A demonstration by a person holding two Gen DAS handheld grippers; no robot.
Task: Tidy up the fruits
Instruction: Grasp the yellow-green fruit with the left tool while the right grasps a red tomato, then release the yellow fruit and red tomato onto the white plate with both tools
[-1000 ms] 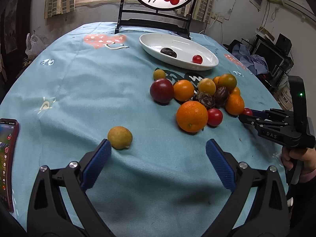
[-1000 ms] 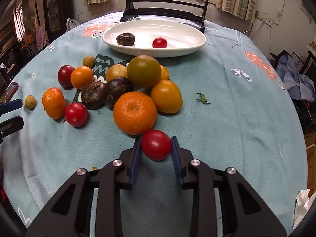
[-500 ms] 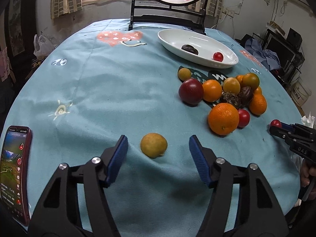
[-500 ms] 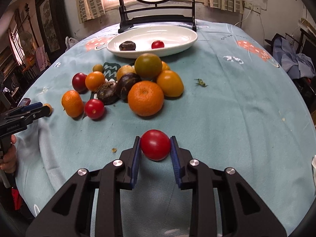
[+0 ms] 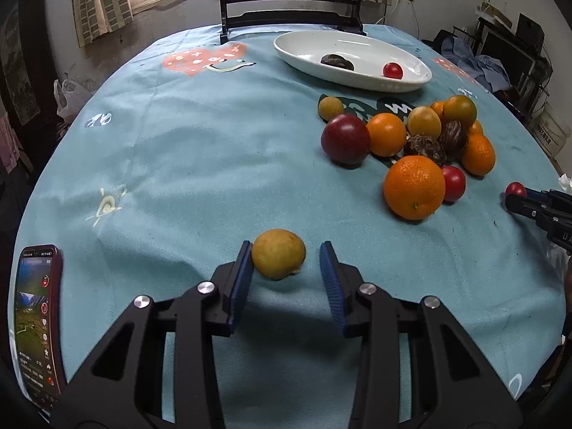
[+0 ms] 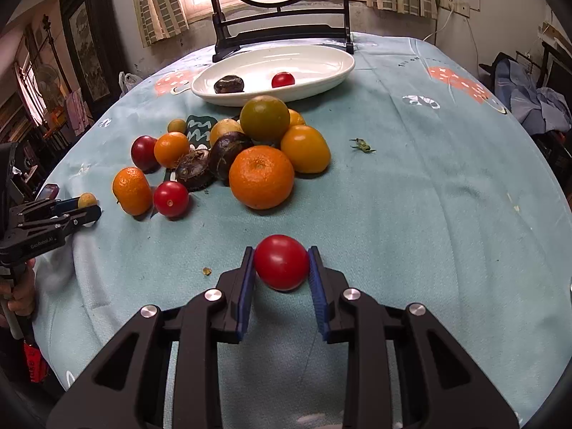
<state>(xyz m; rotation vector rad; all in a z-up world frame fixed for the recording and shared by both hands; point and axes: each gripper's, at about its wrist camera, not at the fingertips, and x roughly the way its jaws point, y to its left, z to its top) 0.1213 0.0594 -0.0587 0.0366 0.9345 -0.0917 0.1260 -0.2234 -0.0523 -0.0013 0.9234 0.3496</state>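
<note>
Since a second ago the left tool has swung from open cloth onto the stray yellow fruit and narrowed around it, while the right tool has kept its grip and drawn back from the heap.

Across the surface, covered in blue cloth, the white dish sits at the far side with a dark fruit and a small tomato in it. Just in front of the dish lies the fruit pile, oranges, a plum and dark rough-skinned fruits touching one another. A phone lies at the near left edge.

The yellow fruit rests on the cloth between the left tool's pads: one pad touches it, the other stands just clear, so the tool is not yet closed on it. It looks light, firm-skinned and round, apt to roll; a squeeze across its widest middle should hold.

Smallest, the red tomato is clamped between the right tool's pads, seemingly lifted off the cloth. Its skin looks smooth and thin, so pressure should stay gentle.
</note>
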